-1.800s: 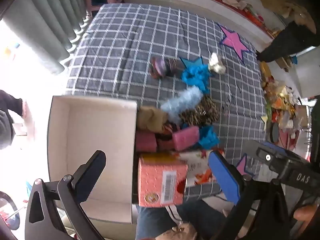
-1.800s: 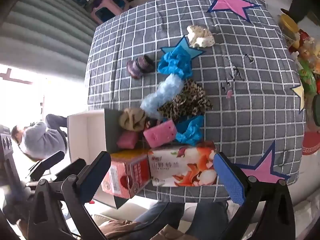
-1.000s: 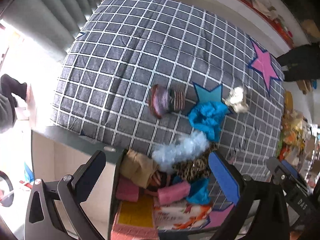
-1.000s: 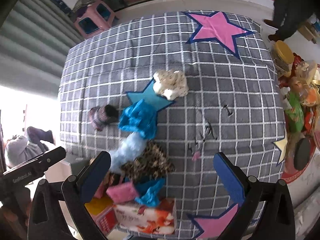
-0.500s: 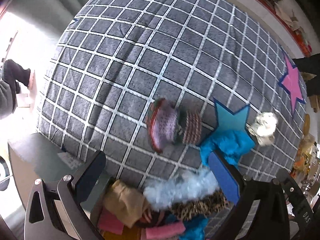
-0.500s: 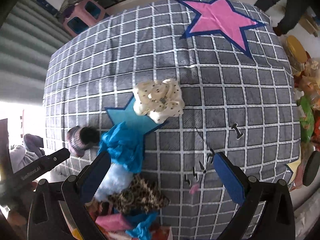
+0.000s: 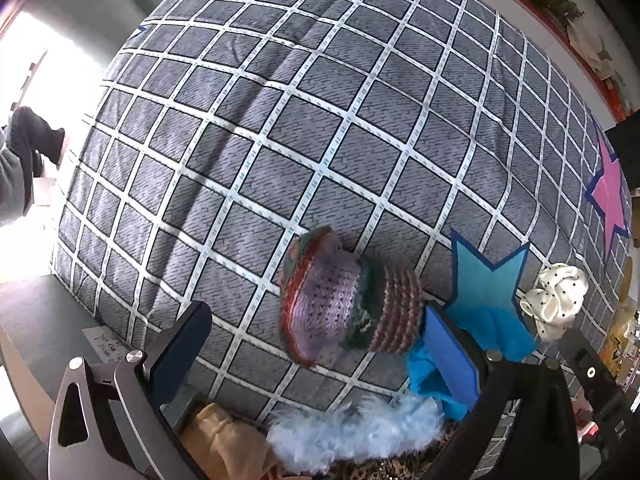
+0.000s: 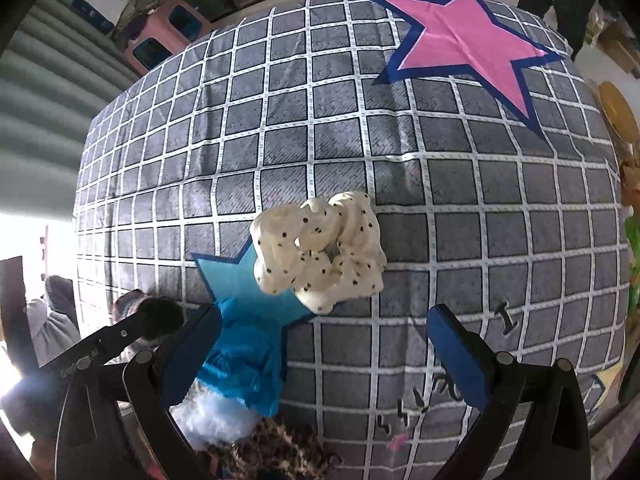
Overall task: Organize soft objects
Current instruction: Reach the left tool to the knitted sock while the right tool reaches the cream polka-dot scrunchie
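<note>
Ahead of the left gripper (image 7: 316, 354): knitted hat (image 7: 348, 312), striped purple and maroon, lying on its side just past the fingertips, a little toward the right finger.
Left gripper state: fingers spread wide, nothing between them, poised short of the hat.
Ahead of the right gripper (image 8: 320, 354): cream dotted scrunchie (image 8: 320, 250), centred just beyond the gap, resting partly on a blue star patch (image 8: 236, 276).
Right gripper state: jaws wide apart and empty too.
Beside the right gripper's left finger: crumpled blue cloth (image 8: 244, 360), then a pale blue fluffy piece (image 8: 212, 416) and a leopard-print piece (image 8: 276, 456) nearer the tool.
Under the left gripper: tan cloth (image 7: 224, 440) at the lower edge.
Progress: early, by my read. Every soft item in sight lies loose on the cover; nothing is held. Hat and scrunchie look like the next two picks, with the heap near the tools left after.
Surface: grey checked bed cover (image 7: 280, 120), padded and rumpled, with a pink star patch (image 8: 468, 44).
Room: ribbed curtain and bright window to the left; clutter along the far and right edges.
</note>
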The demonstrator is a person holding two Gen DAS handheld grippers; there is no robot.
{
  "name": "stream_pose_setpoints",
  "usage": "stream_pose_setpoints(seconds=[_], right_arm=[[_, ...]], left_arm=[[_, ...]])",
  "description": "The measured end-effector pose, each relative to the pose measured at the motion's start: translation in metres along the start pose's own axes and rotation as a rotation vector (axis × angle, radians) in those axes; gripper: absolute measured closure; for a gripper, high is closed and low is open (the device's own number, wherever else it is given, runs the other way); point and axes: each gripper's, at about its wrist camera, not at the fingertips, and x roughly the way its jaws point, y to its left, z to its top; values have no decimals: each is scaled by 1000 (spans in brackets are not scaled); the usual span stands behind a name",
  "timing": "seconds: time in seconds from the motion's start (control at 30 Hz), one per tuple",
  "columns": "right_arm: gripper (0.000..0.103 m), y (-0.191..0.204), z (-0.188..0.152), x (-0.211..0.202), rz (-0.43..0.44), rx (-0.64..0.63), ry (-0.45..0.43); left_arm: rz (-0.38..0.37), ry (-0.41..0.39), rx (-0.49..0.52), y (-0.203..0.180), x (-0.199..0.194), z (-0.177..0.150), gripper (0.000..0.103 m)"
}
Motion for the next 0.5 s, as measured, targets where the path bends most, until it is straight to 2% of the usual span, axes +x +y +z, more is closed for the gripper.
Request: stream_pose_setpoints(seconds=[0.1, 0.2, 0.33, 0.5], right_arm=[[0, 2, 8, 8, -13, -7, -4], [0, 5, 19, 22, -42, -18, 4], [0, 9, 32, 40, -71, -36, 0], [0, 16, 45, 65, -92, -82, 5]], left_arm=[[11, -9, 2, -14, 12, 4, 0], [13, -16, 3, -21, 39, 21, 0], [-10, -5, -7, -24, 70, 31, 0], [-33, -9, 5, -32, 109, 19, 0]])
